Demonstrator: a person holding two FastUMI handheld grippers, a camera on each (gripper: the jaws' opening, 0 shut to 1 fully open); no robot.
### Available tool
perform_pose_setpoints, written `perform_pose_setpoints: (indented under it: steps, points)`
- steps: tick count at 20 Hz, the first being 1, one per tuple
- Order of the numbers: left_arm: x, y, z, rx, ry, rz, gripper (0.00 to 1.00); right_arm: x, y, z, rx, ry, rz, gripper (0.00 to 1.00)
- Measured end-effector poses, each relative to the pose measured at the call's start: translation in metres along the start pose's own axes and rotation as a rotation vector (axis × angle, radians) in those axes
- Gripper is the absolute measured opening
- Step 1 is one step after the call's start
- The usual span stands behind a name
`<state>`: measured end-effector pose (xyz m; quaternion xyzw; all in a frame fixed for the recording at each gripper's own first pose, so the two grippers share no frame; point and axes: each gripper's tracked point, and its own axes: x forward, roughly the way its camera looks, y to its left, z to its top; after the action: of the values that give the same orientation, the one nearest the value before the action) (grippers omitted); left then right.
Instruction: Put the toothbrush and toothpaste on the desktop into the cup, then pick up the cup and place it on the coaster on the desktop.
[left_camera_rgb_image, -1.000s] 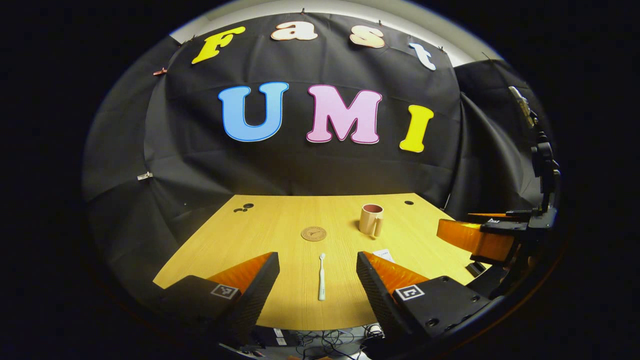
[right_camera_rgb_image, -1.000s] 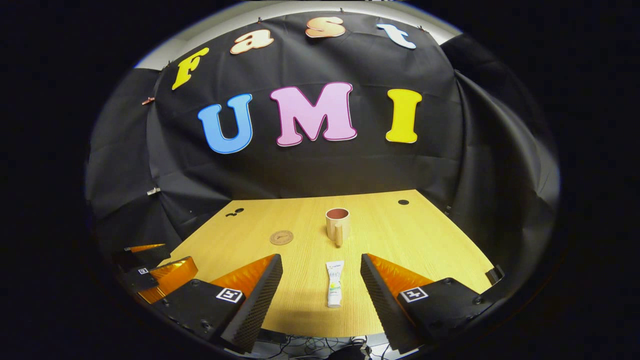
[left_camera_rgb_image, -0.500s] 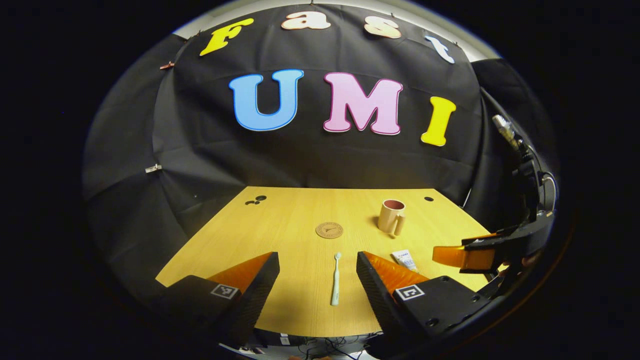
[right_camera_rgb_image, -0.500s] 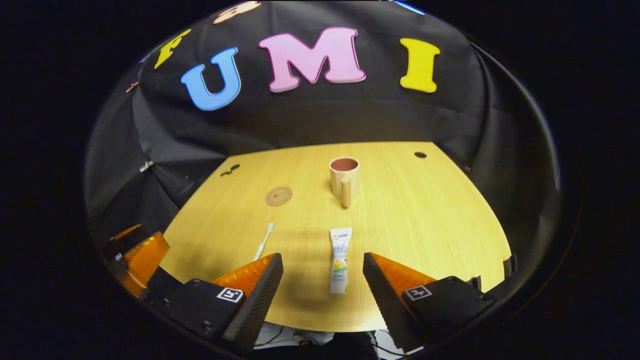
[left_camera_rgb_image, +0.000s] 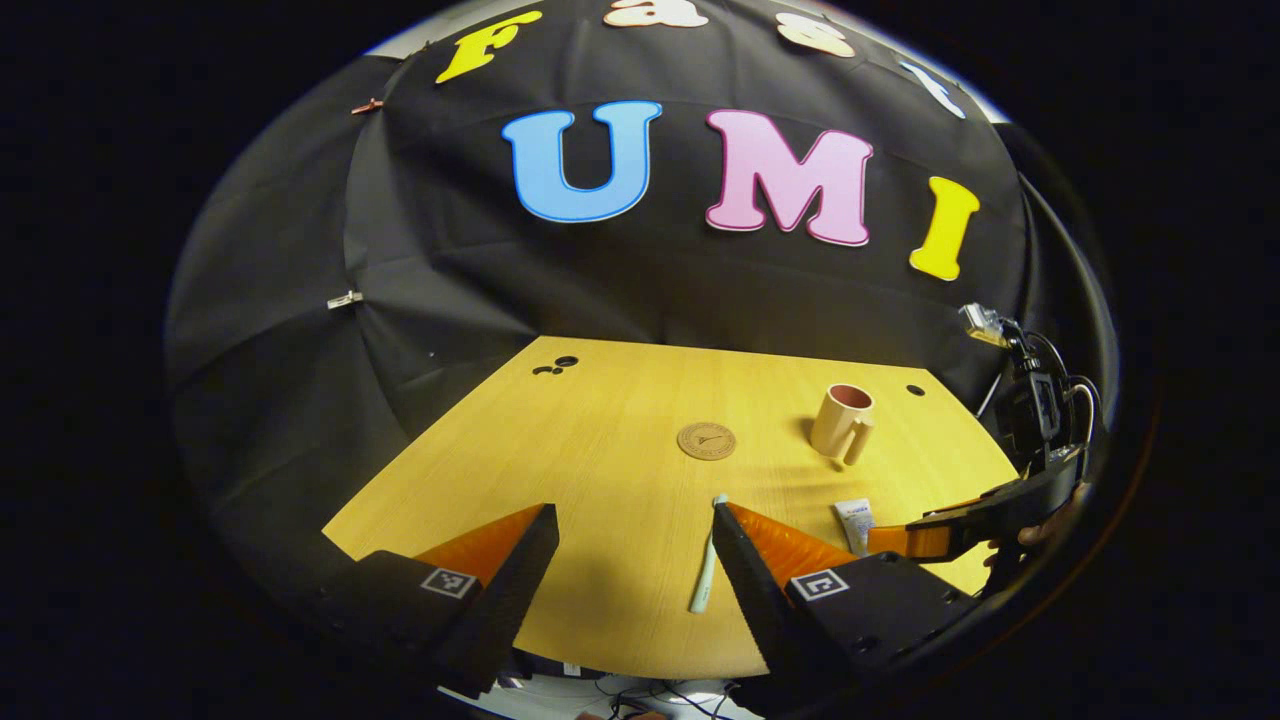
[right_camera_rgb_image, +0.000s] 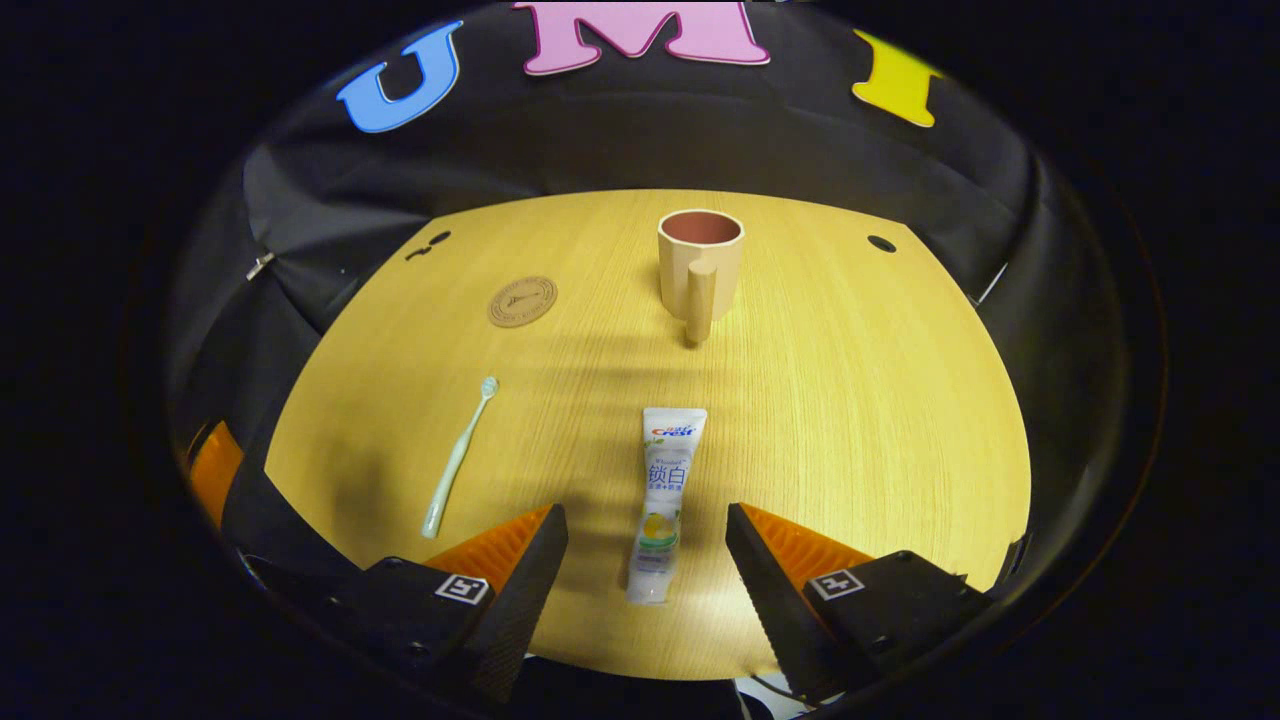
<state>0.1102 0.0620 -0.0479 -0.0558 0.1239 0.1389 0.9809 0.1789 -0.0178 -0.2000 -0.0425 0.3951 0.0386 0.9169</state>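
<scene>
— What does the left gripper view show?

— The left gripper (left_camera_rgb_image: 630, 560) is low over the near edge of the wooden desktop (left_camera_rgb_image: 600, 420), its two black-padded fingers spread wide with nothing between the pads. The pale toothbrush (left_camera_rgb_image: 704, 570) lies flat on the wood, bristle end pointing away, just beside the inner edge of the right-hand finger; I can't tell if they touch. Farther out sits the round brown coaster (left_camera_rgb_image: 706, 440), with a mark stamped on it too small to make out. To its right stands the beige cup (left_camera_rgb_image: 842, 422), upright, pink inside, handle turned toward us. The toothpaste tube (left_camera_rgb_image: 856, 522) lies near the right edge, and the right gripper (left_camera_rgb_image: 975, 520) reaches in just beside it, a hand partly visible behind it.

— And the right gripper view?

— The right gripper (right_camera_rgb_image: 645, 570) has its fingers parted wide, either side of the lower end of the toothpaste tube (right_camera_rgb_image: 662, 505), not pressing it. The tube lies flat and lengthwise. It has printing on it, a small red and blue logo over some blue characters and a lemon picture. Straight ahead the cup (right_camera_rgb_image: 699, 265) stands empty, well apart from the tube. The toothbrush (right_camera_rgb_image: 457, 458) lies off to the left, slanted, and the coaster (right_camera_rgb_image: 521, 301) sits beyond it, bare. An orange and black part of the left gripper (right_camera_rgb_image: 235, 485) shows at the lower left edge.
</scene>
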Motion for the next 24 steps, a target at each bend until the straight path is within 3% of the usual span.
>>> perform_pose_setpoints:
  steps: [7, 14, 16, 17, 20, 21, 22, 24]
  points:
    - [0.014, 0.011, -0.009, -0.038, 0.062, 0.075, 0.98, 0.052, -0.013, -0.011, -0.041, 0.121, -0.031, 0.99]
    - [0.019, 0.006, -0.005, -0.029, 0.079, 0.075, 0.98, 0.069, -0.006, -0.015, 0.006, 0.167, -0.012, 0.98]
    - [0.021, 0.003, -0.004, -0.052, 0.083, 0.056, 0.94, 0.071, -0.005, -0.016, 0.003, 0.175, -0.013, 0.89]
    - [0.021, 0.003, -0.004, -0.06, 0.082, 0.052, 0.98, 0.071, -0.006, -0.019, 0.009, 0.189, -0.019, 0.83]
    - [0.022, 0.008, -0.006, -0.053, 0.087, 0.057, 0.98, 0.072, -0.008, -0.02, 0.002, 0.211, -0.055, 0.75]
    - [0.022, 0.009, -0.007, -0.05, 0.088, 0.054, 0.98, 0.071, -0.006, -0.02, 0.001, 0.215, -0.056, 0.62]
    - [0.022, 0.01, -0.007, -0.046, 0.089, 0.049, 0.98, 0.071, -0.006, -0.021, 0.007, 0.216, -0.057, 0.61]
    - [0.021, 0.013, -0.006, -0.04, 0.087, 0.041, 0.98, 0.072, -0.008, -0.021, 0.025, 0.211, -0.064, 0.51]
